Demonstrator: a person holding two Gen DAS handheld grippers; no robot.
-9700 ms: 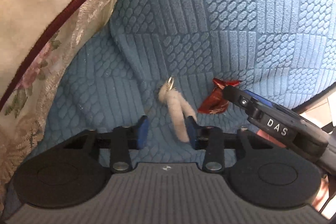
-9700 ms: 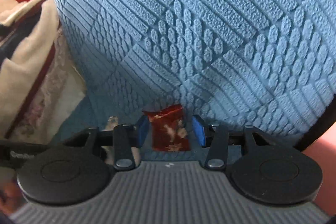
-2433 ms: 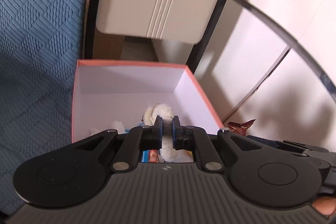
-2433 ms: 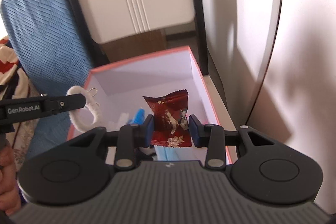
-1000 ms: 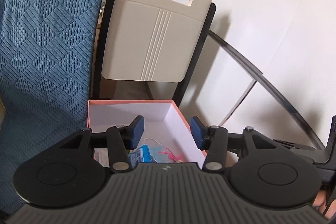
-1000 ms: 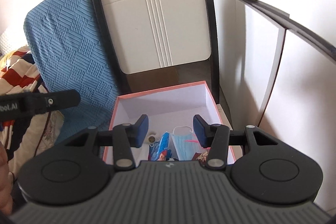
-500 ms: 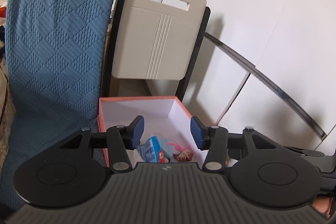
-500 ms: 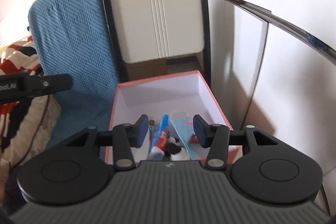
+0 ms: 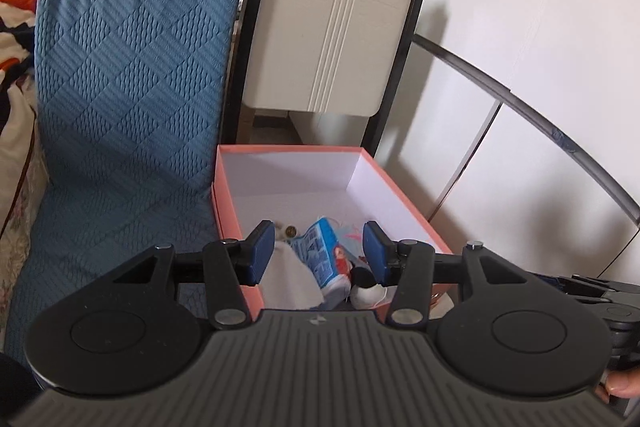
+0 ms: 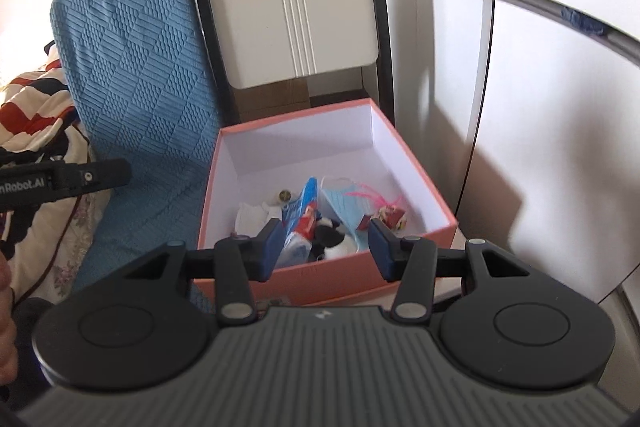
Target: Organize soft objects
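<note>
A pink box with a white inside stands beside the blue quilted cushion; it also shows in the left wrist view. In it lie a blue packet, a blue face mask, a red wrapped sweet, a black-and-white plush and a white cloth. My left gripper is open and empty, above the box's near end. My right gripper is open and empty, above the box's front edge.
A beige folding chair with a black frame leans behind the box. White cabinet doors stand to the right. A patterned blanket lies left of the cushion. The left gripper's body shows at the left in the right wrist view.
Both grippers let go of their items into the box, opened, and pulled back and up. The white loop and red sweet left the jaws.
</note>
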